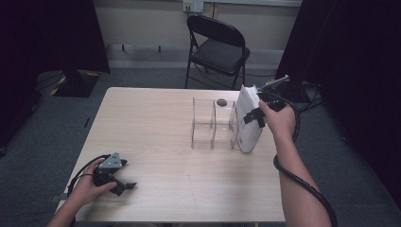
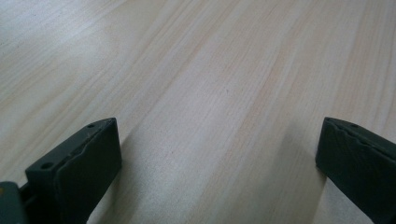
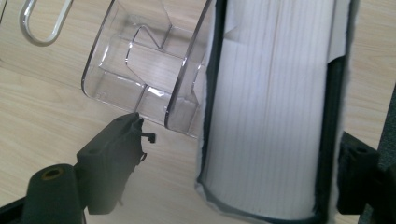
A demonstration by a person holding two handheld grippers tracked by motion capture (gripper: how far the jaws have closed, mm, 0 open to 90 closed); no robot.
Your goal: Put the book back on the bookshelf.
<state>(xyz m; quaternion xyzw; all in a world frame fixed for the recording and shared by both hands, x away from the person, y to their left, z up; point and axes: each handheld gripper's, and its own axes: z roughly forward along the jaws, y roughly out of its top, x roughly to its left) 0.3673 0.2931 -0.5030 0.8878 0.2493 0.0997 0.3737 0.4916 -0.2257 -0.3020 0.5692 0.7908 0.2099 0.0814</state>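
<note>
The right claw [image 1: 254, 115] stands at the far right of the desk [image 1: 156, 132] with a thick white book [image 1: 248, 124] between its jaws. The right gripper view shows the jaws wide apart, the right one against the book's cover and the left one clear of its pages, so the grip looks loose. The book stands upright, touching the right end of a clear plastic rack [image 1: 213, 124]. The left claw [image 1: 124, 185] rests open on the desk's near left corner, well apart.
</note>
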